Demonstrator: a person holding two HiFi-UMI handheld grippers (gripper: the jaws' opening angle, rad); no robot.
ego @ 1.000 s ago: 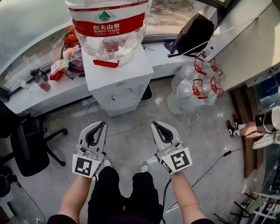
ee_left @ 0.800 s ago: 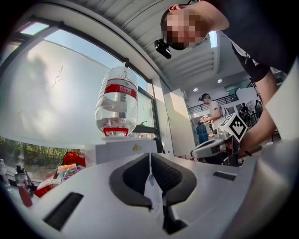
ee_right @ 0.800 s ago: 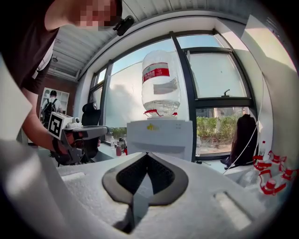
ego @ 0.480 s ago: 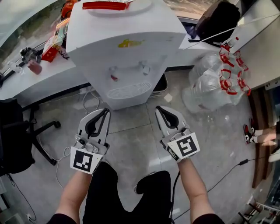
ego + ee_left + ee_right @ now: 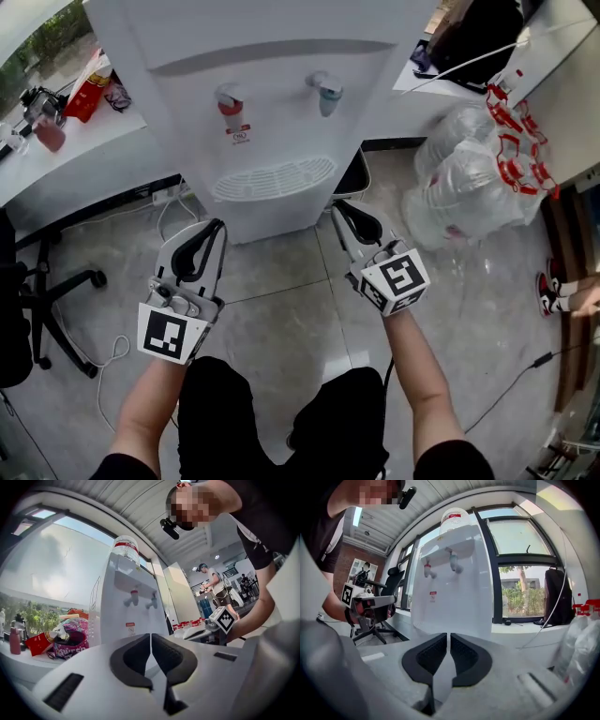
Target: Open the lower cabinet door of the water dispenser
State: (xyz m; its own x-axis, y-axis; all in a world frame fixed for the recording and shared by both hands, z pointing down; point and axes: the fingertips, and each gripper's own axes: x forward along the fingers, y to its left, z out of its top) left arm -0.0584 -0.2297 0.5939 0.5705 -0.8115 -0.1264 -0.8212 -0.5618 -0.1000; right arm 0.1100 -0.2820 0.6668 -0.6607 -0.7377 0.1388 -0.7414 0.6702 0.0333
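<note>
The white water dispenser (image 5: 281,56) stands straight ahead, with a red tap (image 5: 230,101), a blue tap (image 5: 325,92) and a drip grille (image 5: 272,178). Its lower cabinet front (image 5: 277,220) shows steeply foreshortened below the grille, door closed. My left gripper (image 5: 216,228) hangs in front of the base at the left, shut and empty. My right gripper (image 5: 339,210) hangs at the right, touching nothing; its pads are just starting to part, with a thin slit between them. The left gripper view shows the left gripper (image 5: 150,637) and the dispenser (image 5: 126,606). The right gripper view shows the right gripper (image 5: 448,637) and the dispenser (image 5: 450,588).
Several empty water bottles with red handles (image 5: 478,178) lie on the floor to the right. A black office chair (image 5: 37,309) and a loose cable (image 5: 108,361) are at the left. A white counter (image 5: 66,155) with clutter runs behind. A black bag (image 5: 478,28) sits at the back right.
The view and both grippers have dropped. The dispenser's top and bottle have left the frame and its front with taps now shows. The grippers sit closer to its base.
</note>
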